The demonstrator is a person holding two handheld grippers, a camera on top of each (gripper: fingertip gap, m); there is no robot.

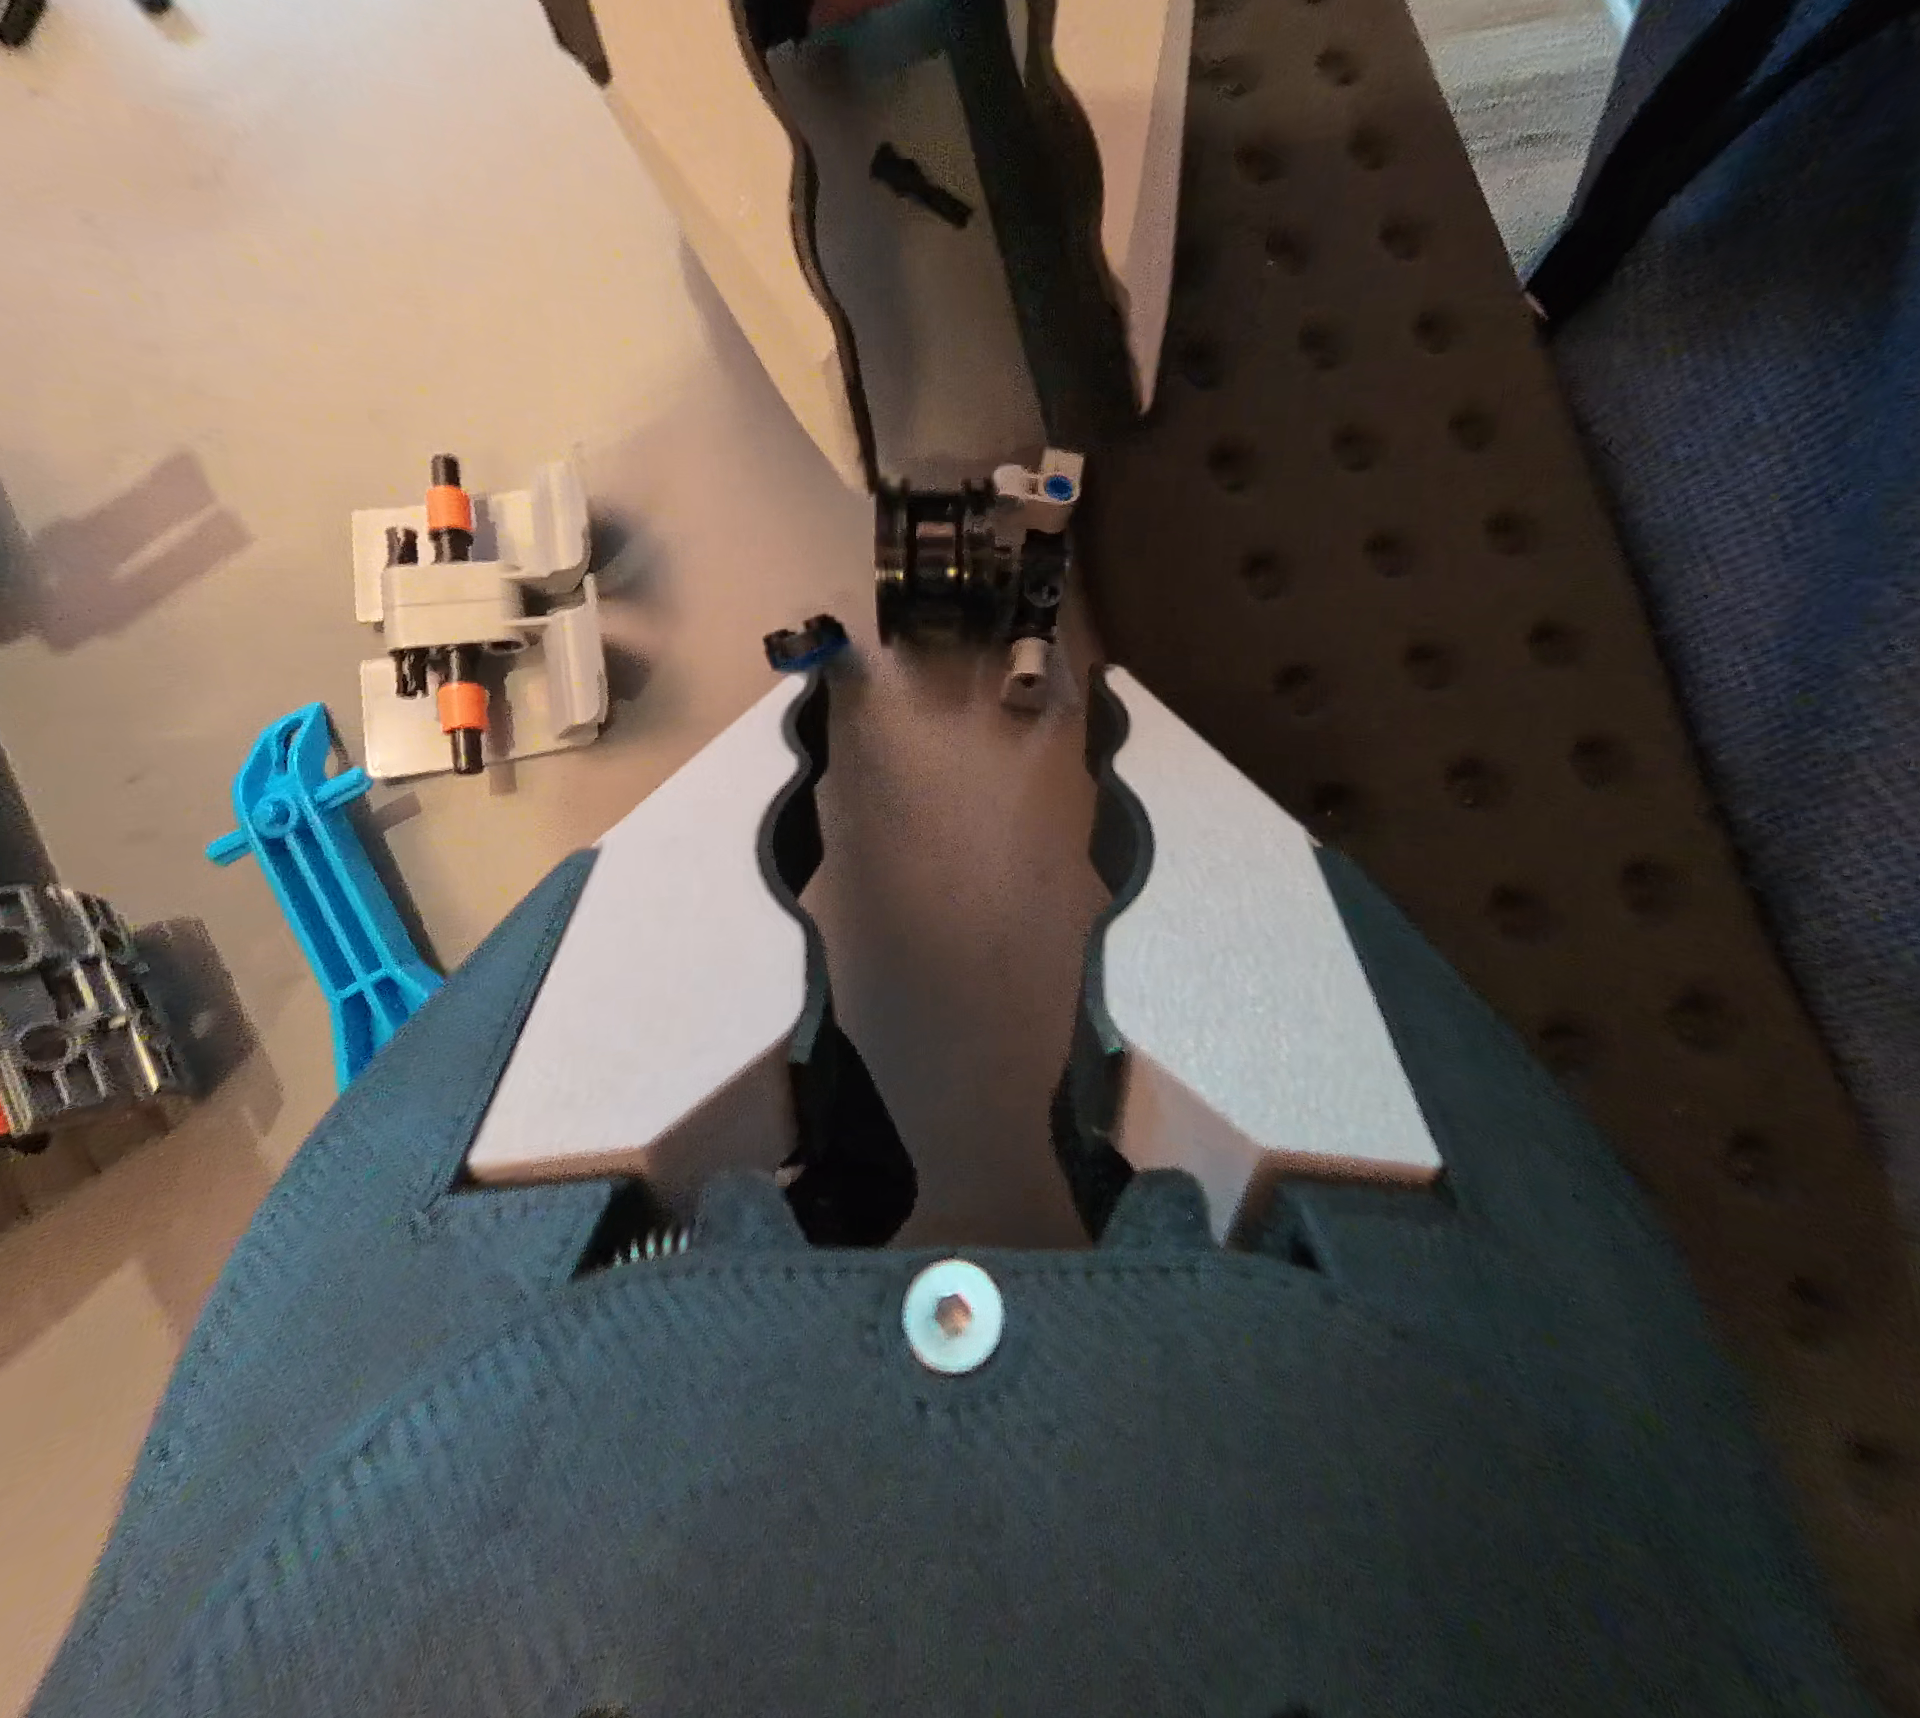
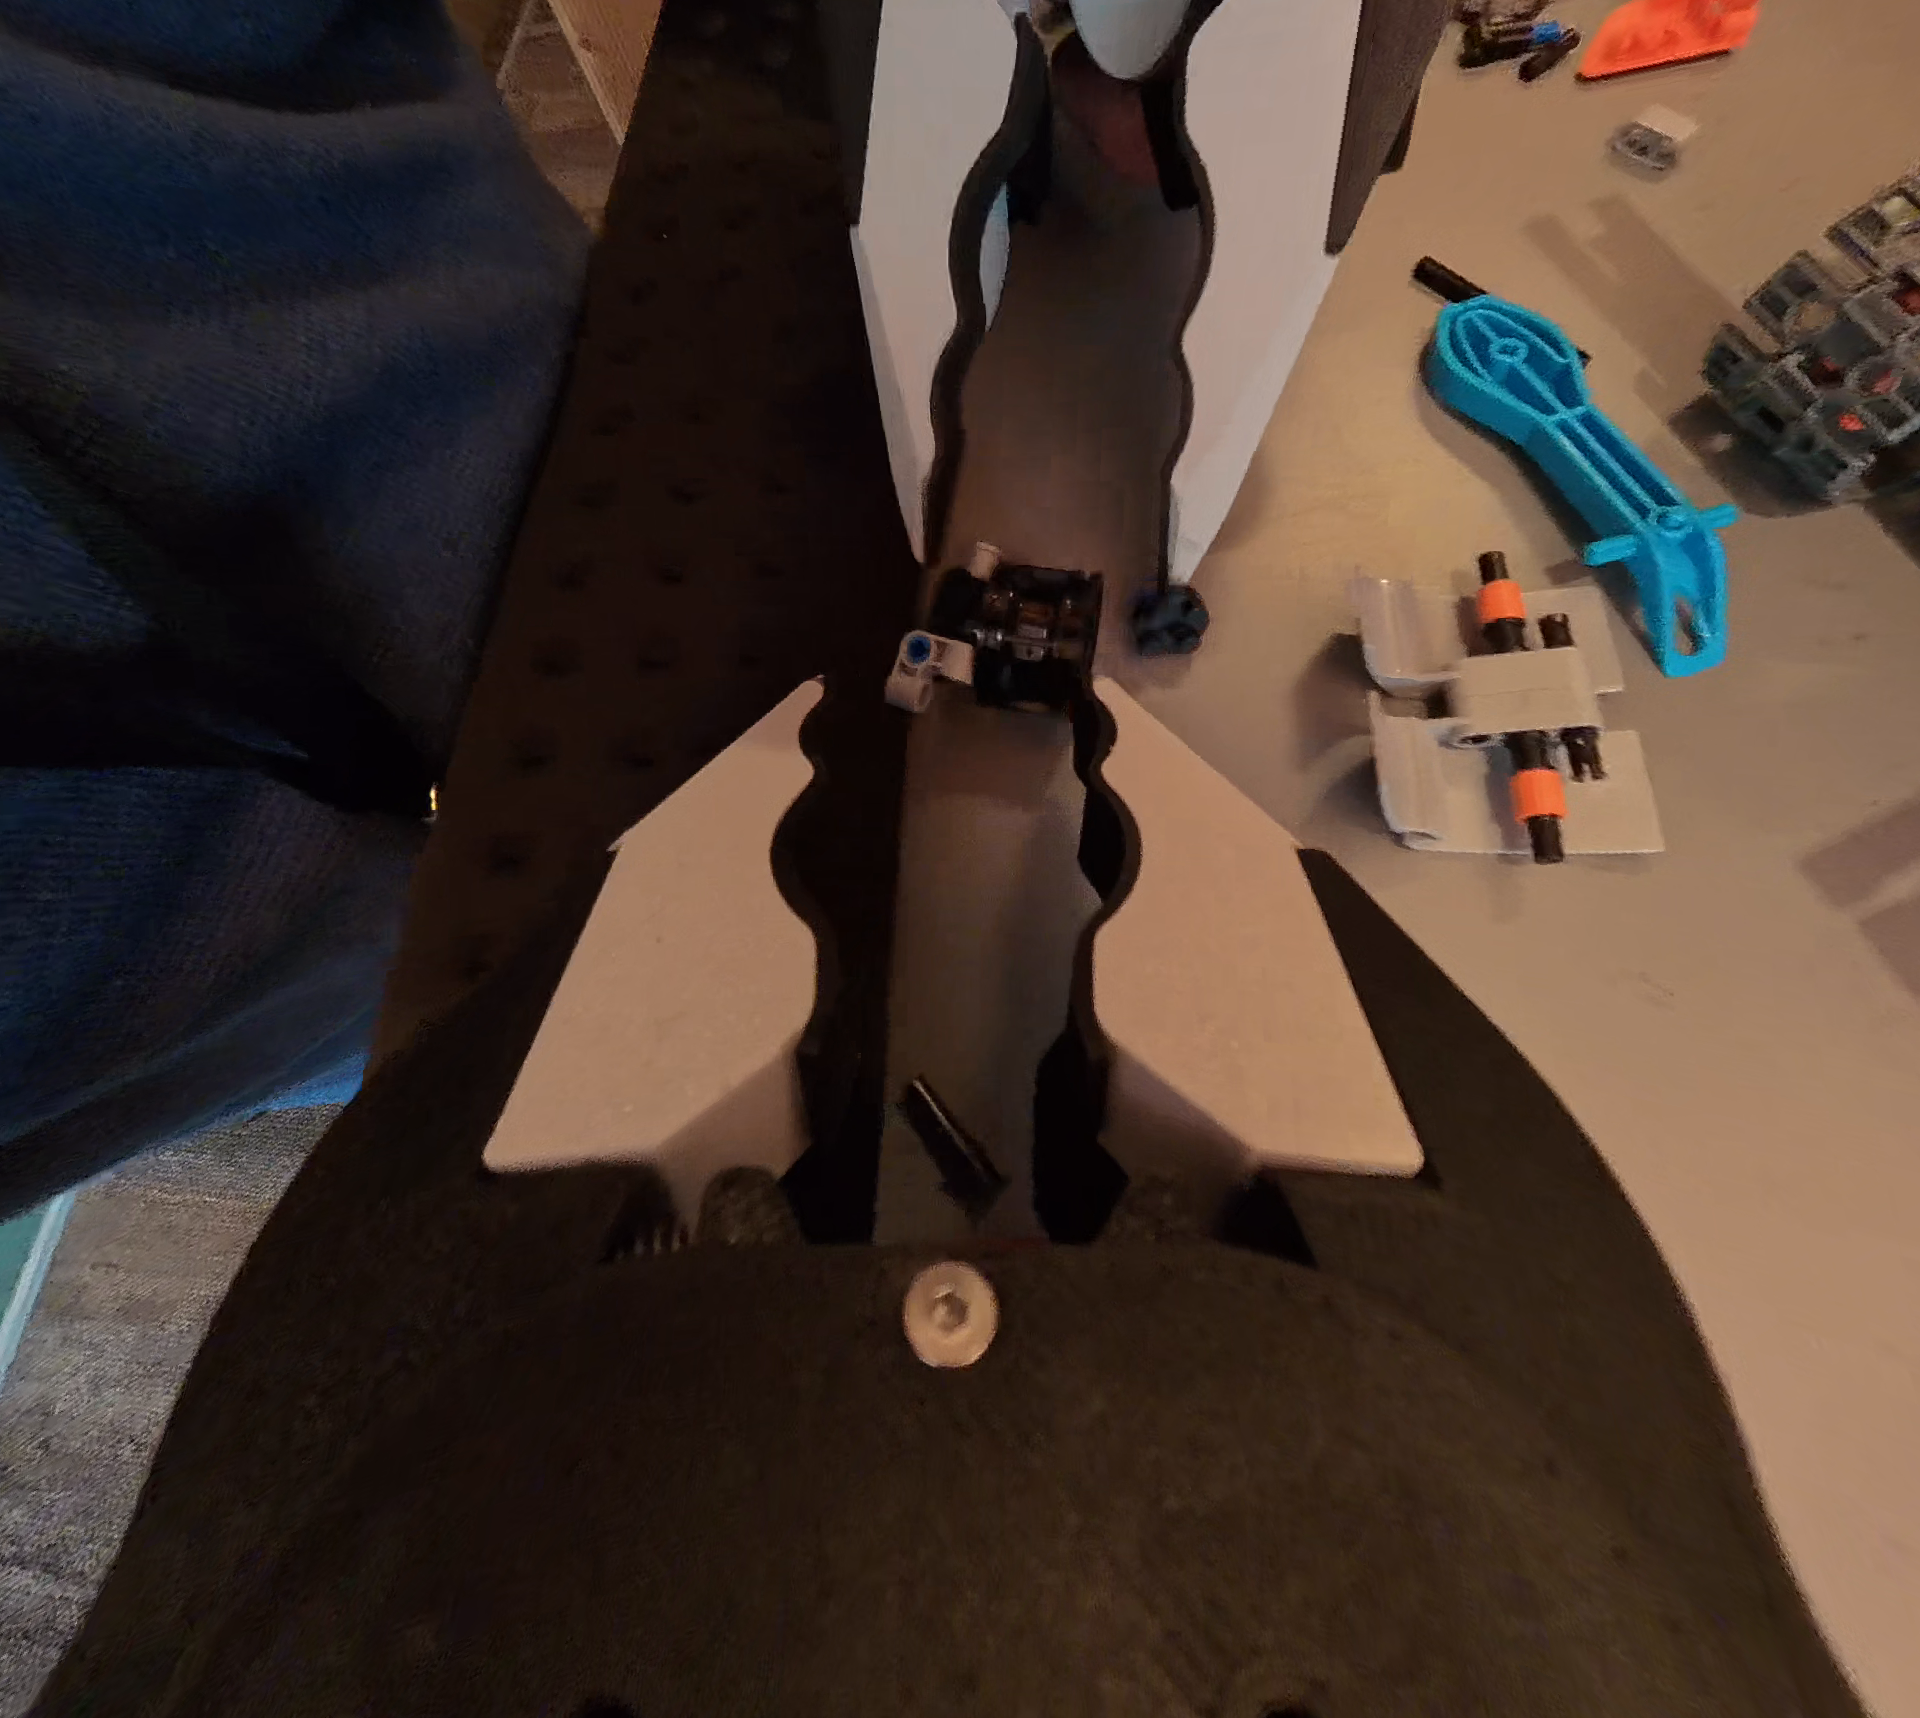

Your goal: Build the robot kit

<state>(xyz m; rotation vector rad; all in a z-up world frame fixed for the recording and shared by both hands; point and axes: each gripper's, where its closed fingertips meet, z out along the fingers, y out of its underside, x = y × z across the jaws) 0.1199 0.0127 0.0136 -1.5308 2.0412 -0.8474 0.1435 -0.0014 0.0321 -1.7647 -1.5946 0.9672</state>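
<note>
Both claws, left gripper & right gripper, open, empty, tips facing across small black wheel assy on table

Left hand-held gripper jaws apart, near black wheel assembly, blue tool leftward

Looks like a hobby/lab workbench: plain tabletop strewn with building-brick technic parts, a grey axle assembly, blue separator tool, black studded baseplate. Carpet floor, probably office.
</note>
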